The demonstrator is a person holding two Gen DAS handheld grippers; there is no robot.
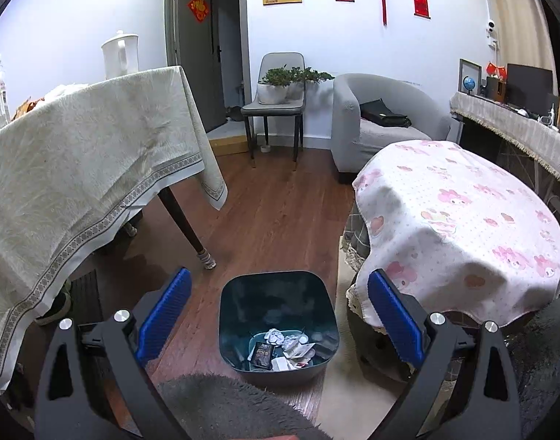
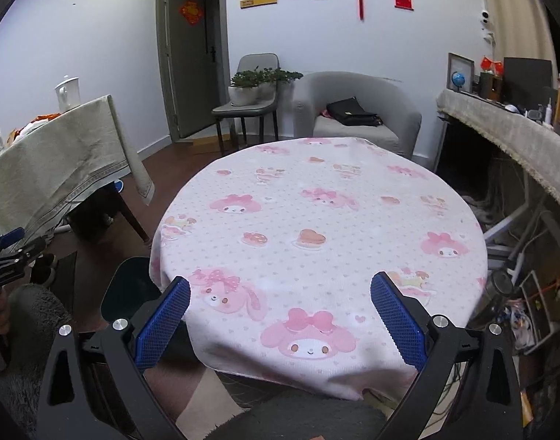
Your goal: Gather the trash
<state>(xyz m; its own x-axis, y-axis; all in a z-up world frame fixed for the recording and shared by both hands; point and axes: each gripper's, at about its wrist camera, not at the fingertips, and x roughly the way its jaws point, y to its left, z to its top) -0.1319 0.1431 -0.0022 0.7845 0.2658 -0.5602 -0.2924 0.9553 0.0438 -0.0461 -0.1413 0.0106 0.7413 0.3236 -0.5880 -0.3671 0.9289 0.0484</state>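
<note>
Dark-teal, perhaps, bin (image 1: 276,293); pink-patterned tablecloth (image 2: 316,220)

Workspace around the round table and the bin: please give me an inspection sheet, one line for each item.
Surface: round table under a pink cartoon-print cloth; nothing lies on the cloth.
Job's things: dark trash bin on the wood floor beside the table, holding crumpled paper and wrappers at its bottom.
Clutter: shoes under the beige-clothed table; kettle and bottle on it.
Grippers: left gripper open over the bin, empty; right gripper open at the table's near edge, empty.
Cables: tangle of wires under the long desk at right.
Surroundings: grey armchair with a black bag, chair with potted plants, door, red wall hangings.
</note>
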